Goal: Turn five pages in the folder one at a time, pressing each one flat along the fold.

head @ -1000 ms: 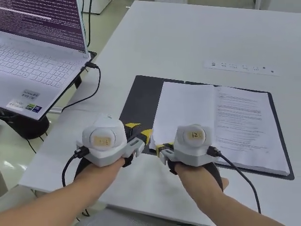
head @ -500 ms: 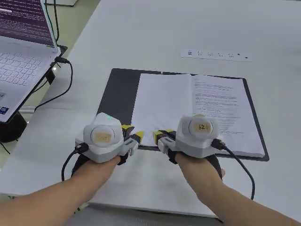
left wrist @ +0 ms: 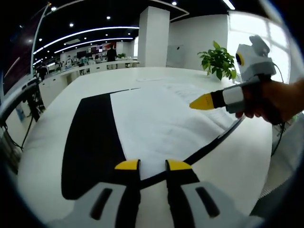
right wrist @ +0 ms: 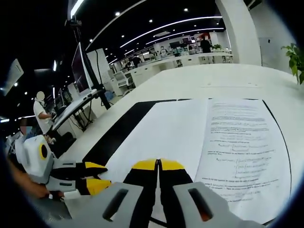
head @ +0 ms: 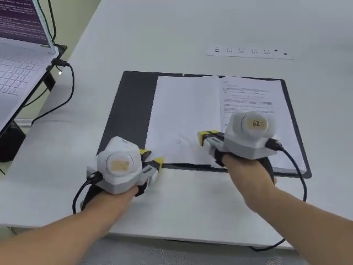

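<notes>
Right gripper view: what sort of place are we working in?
Probably an open-plan office: rows of desks in the background, long ceiling strip lights, and a laptop beside the white workbench.

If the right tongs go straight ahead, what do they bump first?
Probably the blank white paper page in the open black folder, near its fold; how high the right tongs sit is unclear.

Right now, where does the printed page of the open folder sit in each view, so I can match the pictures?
Head view: the printed page lies right of centre, in the upper middle.
Left gripper view: printed page upper right of centre, beyond the blank page.
Right gripper view: printed page fills the right half, close up.
Shared landmark: the dark inside cover, left of the blank page in all three.
</notes>
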The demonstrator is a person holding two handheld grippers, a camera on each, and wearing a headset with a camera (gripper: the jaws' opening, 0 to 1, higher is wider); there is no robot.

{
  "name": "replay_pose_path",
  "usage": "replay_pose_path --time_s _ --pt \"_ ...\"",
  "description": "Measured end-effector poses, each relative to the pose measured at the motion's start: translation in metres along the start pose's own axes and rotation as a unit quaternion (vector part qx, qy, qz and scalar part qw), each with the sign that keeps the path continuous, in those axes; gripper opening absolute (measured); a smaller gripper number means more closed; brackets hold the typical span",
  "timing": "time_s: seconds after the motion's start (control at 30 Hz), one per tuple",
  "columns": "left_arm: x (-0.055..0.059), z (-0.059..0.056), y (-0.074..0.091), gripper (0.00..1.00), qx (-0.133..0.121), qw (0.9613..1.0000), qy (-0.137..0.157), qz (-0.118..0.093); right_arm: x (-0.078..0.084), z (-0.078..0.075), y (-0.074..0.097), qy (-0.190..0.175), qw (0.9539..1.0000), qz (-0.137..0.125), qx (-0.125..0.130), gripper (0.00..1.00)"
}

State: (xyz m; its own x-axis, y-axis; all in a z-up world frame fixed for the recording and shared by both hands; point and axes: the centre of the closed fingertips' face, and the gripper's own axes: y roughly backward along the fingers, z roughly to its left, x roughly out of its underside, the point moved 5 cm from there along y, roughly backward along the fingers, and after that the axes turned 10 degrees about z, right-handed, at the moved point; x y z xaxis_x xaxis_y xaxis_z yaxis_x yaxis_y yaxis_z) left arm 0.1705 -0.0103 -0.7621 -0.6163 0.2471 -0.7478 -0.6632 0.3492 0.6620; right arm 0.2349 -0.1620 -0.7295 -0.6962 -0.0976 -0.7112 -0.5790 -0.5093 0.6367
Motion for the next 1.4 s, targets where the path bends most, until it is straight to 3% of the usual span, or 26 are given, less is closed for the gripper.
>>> replay_pose_path --time_s 0.43,0.87,1.4 --pt "0.000 0.001 0.000 0.20 -0.008 0.9999 0.006 -0.012 -0.024 -0.040 -0.017 -0.018 0.9996 -0.006 0.020 0.00" --pt "0.001 0.002 -0.002 0.20 -0.007 0.9999 0.002 -0.015 -0.043 -0.055 -0.039 -0.018 0.9994 -0.002 0.028 0.00" --pt "0.002 0.006 -0.003 0.16 -0.010 0.9995 0.014 -0.026 -0.065 -0.072 -0.057 -0.012 0.9989 -0.020 0.040 0.00"
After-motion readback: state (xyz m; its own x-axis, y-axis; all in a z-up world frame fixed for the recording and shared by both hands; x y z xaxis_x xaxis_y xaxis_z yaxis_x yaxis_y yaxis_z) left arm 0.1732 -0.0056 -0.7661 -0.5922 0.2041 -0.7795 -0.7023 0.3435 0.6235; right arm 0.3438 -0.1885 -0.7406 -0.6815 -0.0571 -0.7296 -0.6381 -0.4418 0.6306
